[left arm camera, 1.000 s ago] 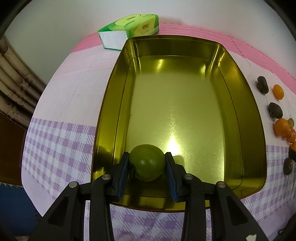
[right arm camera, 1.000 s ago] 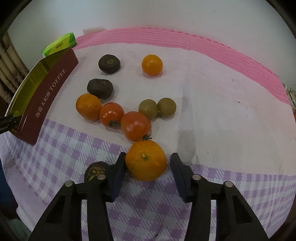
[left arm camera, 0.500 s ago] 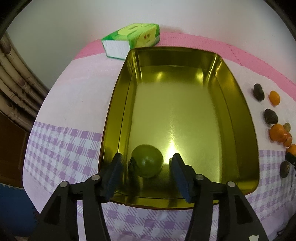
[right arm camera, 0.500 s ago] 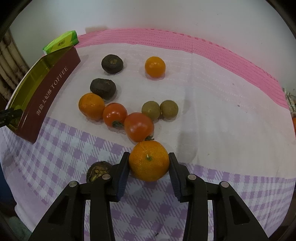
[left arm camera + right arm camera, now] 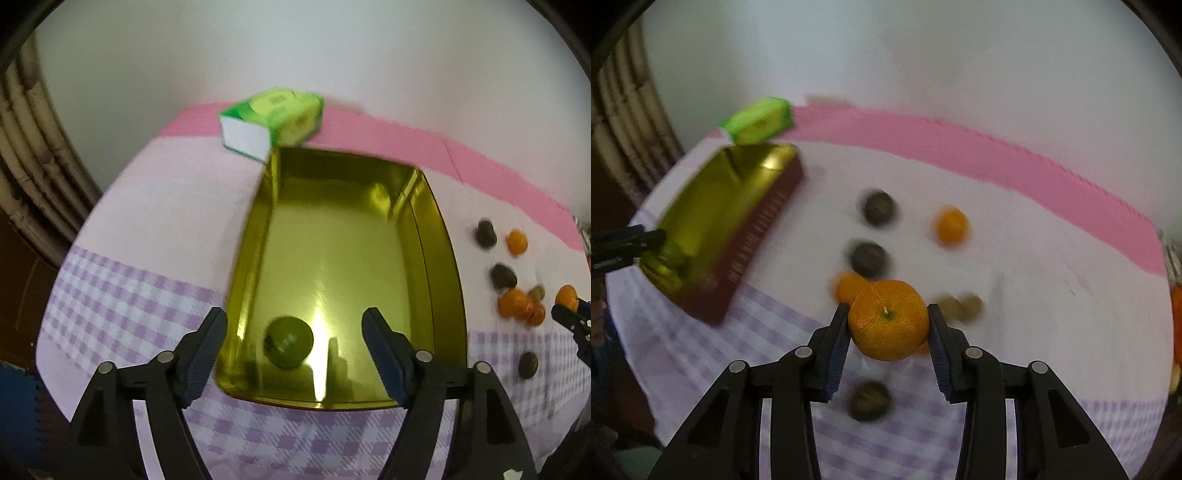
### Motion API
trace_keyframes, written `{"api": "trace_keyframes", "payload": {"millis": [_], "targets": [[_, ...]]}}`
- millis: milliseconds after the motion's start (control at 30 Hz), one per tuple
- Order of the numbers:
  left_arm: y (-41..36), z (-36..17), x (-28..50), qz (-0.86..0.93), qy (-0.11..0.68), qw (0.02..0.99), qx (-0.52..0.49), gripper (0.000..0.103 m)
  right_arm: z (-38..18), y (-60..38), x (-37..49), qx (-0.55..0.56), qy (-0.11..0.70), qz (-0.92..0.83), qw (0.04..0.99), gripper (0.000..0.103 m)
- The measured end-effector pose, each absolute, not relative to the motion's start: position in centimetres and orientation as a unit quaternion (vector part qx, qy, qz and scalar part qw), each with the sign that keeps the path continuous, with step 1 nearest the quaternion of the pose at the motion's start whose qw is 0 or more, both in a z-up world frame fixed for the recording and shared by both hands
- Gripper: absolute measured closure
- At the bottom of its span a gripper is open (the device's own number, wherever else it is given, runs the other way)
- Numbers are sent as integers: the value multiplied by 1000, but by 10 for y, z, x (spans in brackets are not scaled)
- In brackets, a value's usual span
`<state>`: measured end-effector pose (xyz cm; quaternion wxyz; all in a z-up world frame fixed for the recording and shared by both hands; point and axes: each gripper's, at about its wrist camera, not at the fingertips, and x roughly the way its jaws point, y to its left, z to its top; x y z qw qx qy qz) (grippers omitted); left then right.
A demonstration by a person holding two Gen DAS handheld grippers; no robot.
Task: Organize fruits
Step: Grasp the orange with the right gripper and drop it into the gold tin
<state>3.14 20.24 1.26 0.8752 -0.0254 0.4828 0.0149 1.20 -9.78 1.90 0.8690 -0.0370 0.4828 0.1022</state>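
We hold left gripper [image 5: 295, 343] wide, empty, above green fruit [image 5: 289, 347] lying in gold tin [image 5: 448, 266]. Right gripper [image 5: 888, 325] clamps orange [image 5: 888, 319], lifted off tablecloth [image 5: 1034, 280], likely for carry to tin.

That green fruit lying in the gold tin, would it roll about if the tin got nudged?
Probably: the green fruit looks round and lies loose on the gold tin's smooth, shiny floor. The raised walls would likely stop it. The open left gripper isn't steadying it.
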Motion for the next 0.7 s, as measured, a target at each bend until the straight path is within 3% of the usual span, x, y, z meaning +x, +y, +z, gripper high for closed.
{"api": "trace_keyframes", "payload": {"millis": [267, 700], "targets": [[242, 23, 19, 87, 464, 880, -51, 26, 26, -1, 37, -62, 471, 199, 857, 62], [278, 11, 12, 127, 478, 864, -90, 26, -20, 86, 55, -119, 510, 245, 816, 62]]}}
